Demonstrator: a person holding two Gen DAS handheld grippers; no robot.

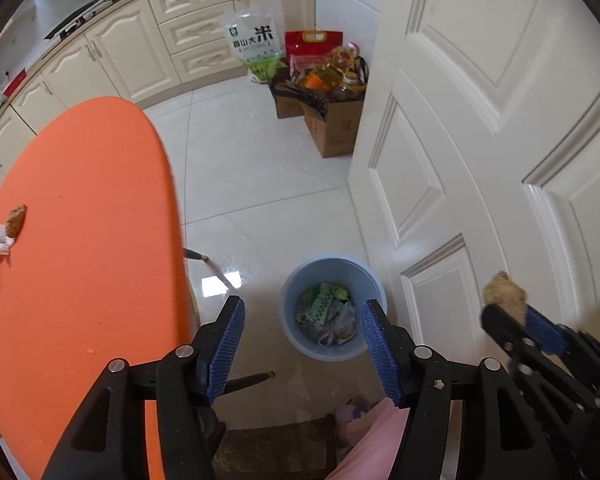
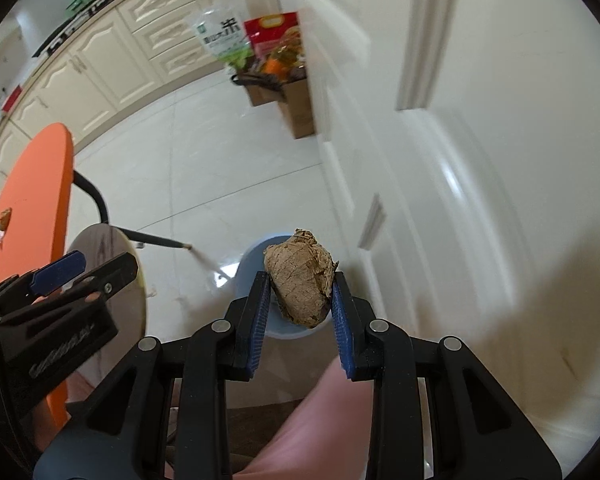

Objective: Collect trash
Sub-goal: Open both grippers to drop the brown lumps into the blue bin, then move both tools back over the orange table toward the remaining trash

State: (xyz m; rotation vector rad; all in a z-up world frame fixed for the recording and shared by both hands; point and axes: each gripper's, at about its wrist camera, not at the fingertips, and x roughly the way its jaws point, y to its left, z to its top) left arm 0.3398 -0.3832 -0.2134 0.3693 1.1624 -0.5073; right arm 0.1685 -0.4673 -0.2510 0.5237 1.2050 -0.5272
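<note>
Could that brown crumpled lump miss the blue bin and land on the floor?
It might. The right hand-held gripper pinches the brown paper wad only at its lower part, so it could slip early. The blue bin has a small mouth and stands close by the white door, so a drop from up here could bounce onto the tiles. The left hand-held gripper, open and empty, hangs over the bin and could get in the way.

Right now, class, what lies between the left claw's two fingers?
Nothing is gripped: the left wrist view shows only bare floor tile and the blue bin far below the left claw.
</note>
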